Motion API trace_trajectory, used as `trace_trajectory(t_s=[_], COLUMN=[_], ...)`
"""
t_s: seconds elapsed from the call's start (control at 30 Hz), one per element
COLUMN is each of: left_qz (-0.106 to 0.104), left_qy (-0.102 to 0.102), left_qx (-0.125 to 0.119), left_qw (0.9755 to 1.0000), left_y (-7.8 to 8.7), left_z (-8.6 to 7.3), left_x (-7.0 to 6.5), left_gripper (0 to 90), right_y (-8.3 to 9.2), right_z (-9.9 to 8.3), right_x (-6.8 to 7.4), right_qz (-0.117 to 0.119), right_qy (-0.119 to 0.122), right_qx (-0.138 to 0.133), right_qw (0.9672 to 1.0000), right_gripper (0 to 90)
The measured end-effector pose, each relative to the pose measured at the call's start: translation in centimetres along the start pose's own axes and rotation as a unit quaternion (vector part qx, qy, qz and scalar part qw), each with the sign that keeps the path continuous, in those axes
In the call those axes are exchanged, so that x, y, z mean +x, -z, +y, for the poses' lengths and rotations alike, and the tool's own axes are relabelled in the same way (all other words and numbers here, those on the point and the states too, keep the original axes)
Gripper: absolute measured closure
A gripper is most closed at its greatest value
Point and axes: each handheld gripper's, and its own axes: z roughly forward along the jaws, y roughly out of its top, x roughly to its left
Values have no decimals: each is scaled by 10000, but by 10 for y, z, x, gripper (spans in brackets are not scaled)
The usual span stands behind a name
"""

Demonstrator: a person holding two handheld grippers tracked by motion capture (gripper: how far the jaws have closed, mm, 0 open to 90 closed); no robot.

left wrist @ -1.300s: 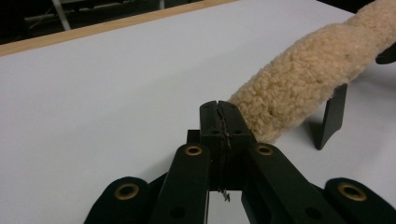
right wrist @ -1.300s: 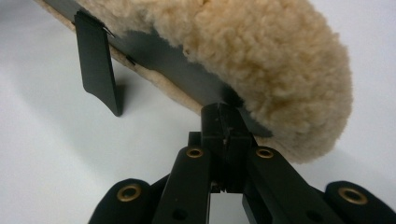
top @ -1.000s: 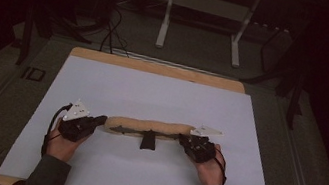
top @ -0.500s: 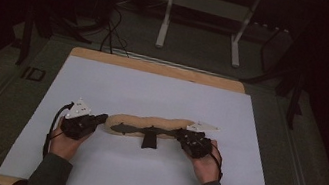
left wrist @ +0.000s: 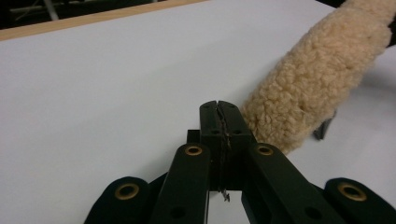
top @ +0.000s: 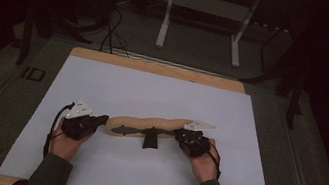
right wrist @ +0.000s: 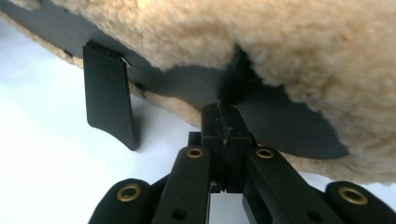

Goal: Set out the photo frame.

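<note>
The long tan fleece strap pad [top: 152,123] lay on the white counter [top: 152,95]. My left tool [left wrist: 218,108] sat closed just beside its end; my right tool [right wrist: 223,114] pinched its black lining. That thin grip could have slipped, dropping the pad.

The far half of the white-covered tabletop [top: 152,90] lies open, as does the near strip. Across the middle, a long tan fleece pad [top: 152,123] with a black strap tab [top: 149,140] blocks passage between left and right.
</note>
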Motion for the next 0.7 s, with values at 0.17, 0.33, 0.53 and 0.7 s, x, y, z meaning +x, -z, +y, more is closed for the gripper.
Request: trace_trajectory(t_s=[0.17,0.33,0.53,0.7], left_qz=[-62,-139,-302,-454], left_qy=[-81,-184,-327,-412], left_qx=[29,80,127,157], left_qw=[9999,9997,9989,9980], left_y=[2,4,5,5], left_z=[0,-1,-1,-1], left_x=[-3,-9,-16,-22], left_gripper=[900,900,900,900], right_y=[-1,-3,-6,-9], right_z=[2,4,9,14], right_x=[0,1,6,10], right_qz=[-11,4,53,67], right_qy=[-1,-31,-26,3], right_qx=[-10,-3,-33,-40], right_qw=[10000,10000,10000,10000], right_gripper=[900,899,900,900])
